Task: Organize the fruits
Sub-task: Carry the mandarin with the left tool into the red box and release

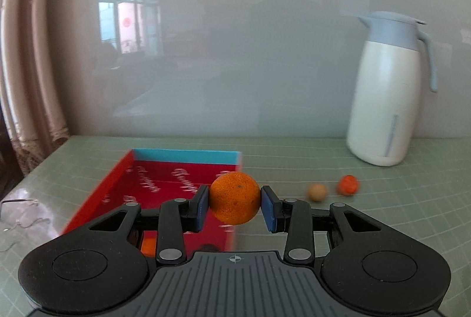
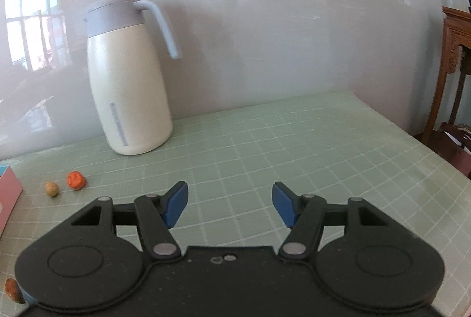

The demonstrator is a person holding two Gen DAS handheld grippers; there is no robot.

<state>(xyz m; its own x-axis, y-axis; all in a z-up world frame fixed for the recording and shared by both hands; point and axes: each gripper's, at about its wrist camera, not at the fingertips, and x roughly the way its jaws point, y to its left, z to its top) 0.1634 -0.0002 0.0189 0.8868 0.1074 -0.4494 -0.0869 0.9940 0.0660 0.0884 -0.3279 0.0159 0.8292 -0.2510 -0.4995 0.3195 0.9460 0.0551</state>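
One orange [image 1: 235, 197], clamped by the left gripper [image 1: 235, 203], should be released low inside the red box [image 1: 164, 184]; the right gripper [image 2: 229, 203] fingers are spread, empty.

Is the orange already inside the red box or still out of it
Out. The left gripper holds the orange clamped between its blue pads, above the red box.

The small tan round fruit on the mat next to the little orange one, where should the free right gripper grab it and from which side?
Take the tan fruit across its widest middle, coming from above. It is small, round and lies low on the green mat, so a level approach would probably scrape the mat. The small orange fruit lies close beside it, so set the right gripper front to back, one finger nearer the jug.
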